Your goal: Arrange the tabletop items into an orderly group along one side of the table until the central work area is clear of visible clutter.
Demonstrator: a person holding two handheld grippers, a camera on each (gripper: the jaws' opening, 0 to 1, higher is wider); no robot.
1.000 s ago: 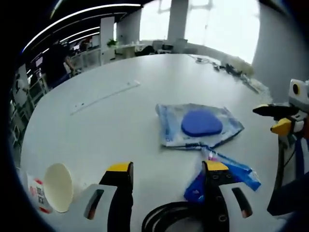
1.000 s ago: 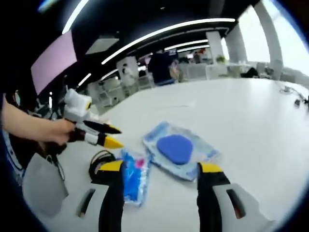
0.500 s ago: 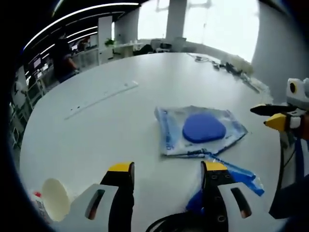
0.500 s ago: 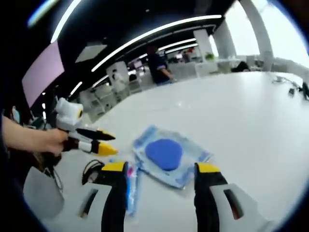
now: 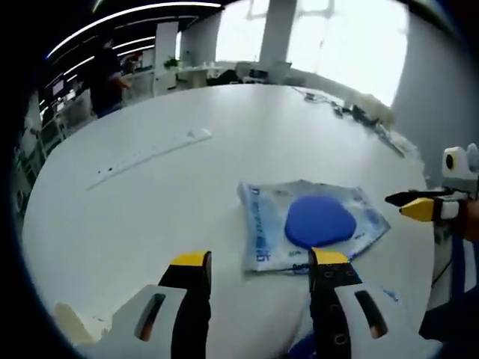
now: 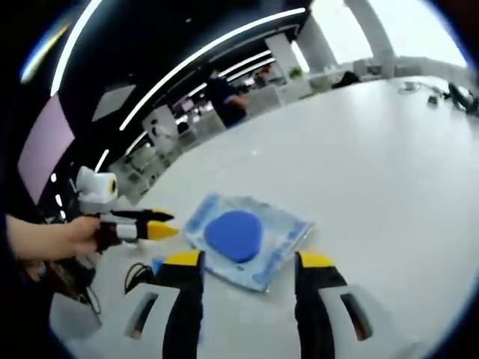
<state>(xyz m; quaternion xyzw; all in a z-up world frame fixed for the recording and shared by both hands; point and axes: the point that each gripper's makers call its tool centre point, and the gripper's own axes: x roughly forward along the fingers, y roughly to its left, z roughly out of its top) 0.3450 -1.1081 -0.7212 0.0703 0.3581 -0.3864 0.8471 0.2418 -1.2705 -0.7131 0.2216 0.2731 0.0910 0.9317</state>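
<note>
On the big round white table, largest thing in sight, lies a clear plastic pouch with blue printed edges and a blue rounded pad inside, flat, seen in the right gripper view too. Sits lower and closer to the yellow-tipped jaws of the left gripper than a second ago, now just ahead of the right-hand jaw and partly behind its tip; camera shift, not a move of the pouch. Left gripper jaws apart, holding nothing. Right gripper likewise parted and empty, with the near corner of the pouch between its two tips, closer than before. Farther off, a long flat translucent plastic ruler well apart from the pouch, toward the table's far left. Beside the left gripper as seen from the right one, held by a hand, a black coiled cable on the table. White paper cup lying on its side, now nearly slipped out at the lower left edge, more cut off than earlier. Small blue wrapper, mostly hidden under the left gripper's body, far less visible than a second ago.
</note>
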